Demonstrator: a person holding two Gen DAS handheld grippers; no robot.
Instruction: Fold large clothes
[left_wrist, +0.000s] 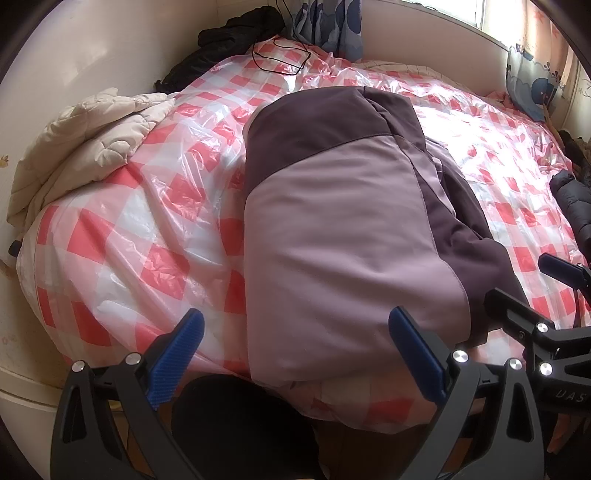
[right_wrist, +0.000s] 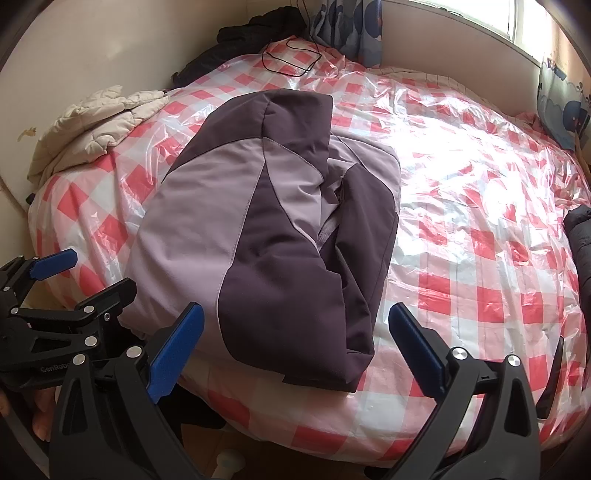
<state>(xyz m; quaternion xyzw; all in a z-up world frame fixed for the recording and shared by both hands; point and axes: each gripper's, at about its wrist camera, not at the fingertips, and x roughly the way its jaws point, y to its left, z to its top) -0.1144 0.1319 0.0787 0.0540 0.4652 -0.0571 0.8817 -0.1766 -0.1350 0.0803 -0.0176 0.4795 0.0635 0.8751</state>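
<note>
A two-tone jacket (right_wrist: 266, 236) lies folded into a thick, padded rectangle near the front edge of the bed (right_wrist: 461, 258), its smooth matte fabric split into pale lilac panels and dark plum panels along curved seams, with a plum collar or hood at the far end. Under it, a glossy, crinkled plastic sheet (left_wrist: 147, 229) printed in red and white checks covers the mattress and catches glare from the window. The left gripper (left_wrist: 295, 354) hangs above the near lilac end of the jacket, its blue ribbed fingers (left_wrist: 177, 362) spread wide apart and holding nothing. The right gripper (right_wrist: 295, 354) sits over the near plum corner, fingers likewise spread wide and empty, and appears at the right edge of the left view as black brackets. A cream quilted coat (left_wrist: 81, 147) is bunched at the bed's left side, a black garment (right_wrist: 258, 29) lies by the far wall, and a thin black cord (right_wrist: 291, 62) loops on the plastic nearby
</note>
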